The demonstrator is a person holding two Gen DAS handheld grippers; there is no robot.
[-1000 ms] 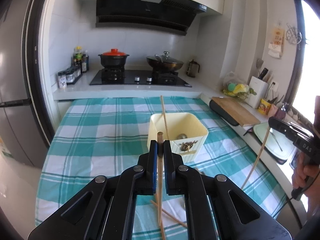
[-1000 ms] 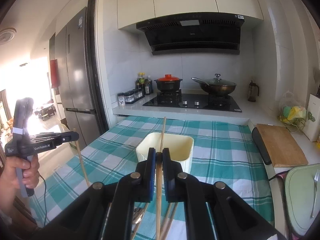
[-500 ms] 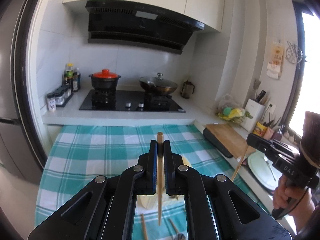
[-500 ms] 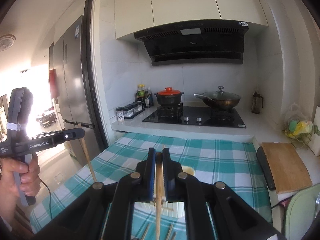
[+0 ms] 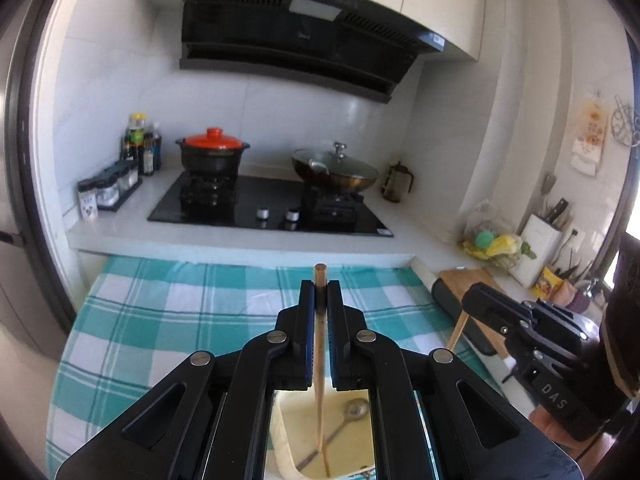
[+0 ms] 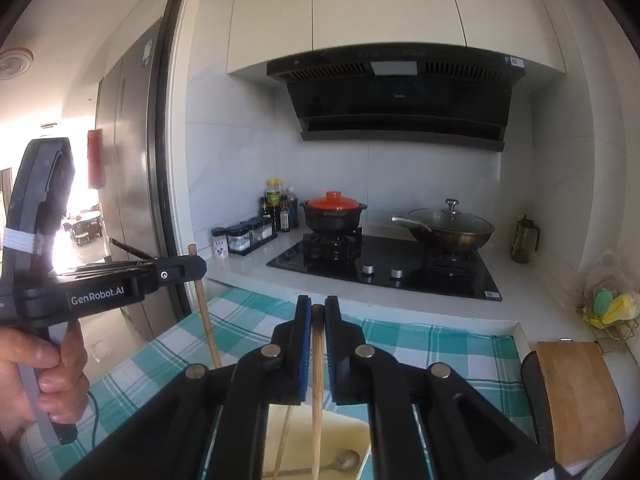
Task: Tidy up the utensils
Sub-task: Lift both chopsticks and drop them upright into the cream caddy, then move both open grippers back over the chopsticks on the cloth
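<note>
the left gripper (image 5: 321, 292) is clamped tight on a wooden chopstick (image 5: 319, 364), which hangs straight down toward 6 o'clock into the cream container (image 5: 288, 436) below. a metal spoon (image 5: 352, 410) lies in that container, at 5 o'clock from the jaws. the right gripper (image 6: 318, 312) is likewise closed hard on a second chopstick (image 6: 317, 392), its lower end over the same container (image 6: 352, 432). both are held above the teal checked tablecloth (image 5: 160, 320). at 12 o'clock sits the black stove (image 5: 268, 208), and a wooden cutting board (image 6: 576, 396) lies at 3 o'clock in the right view.
</note>
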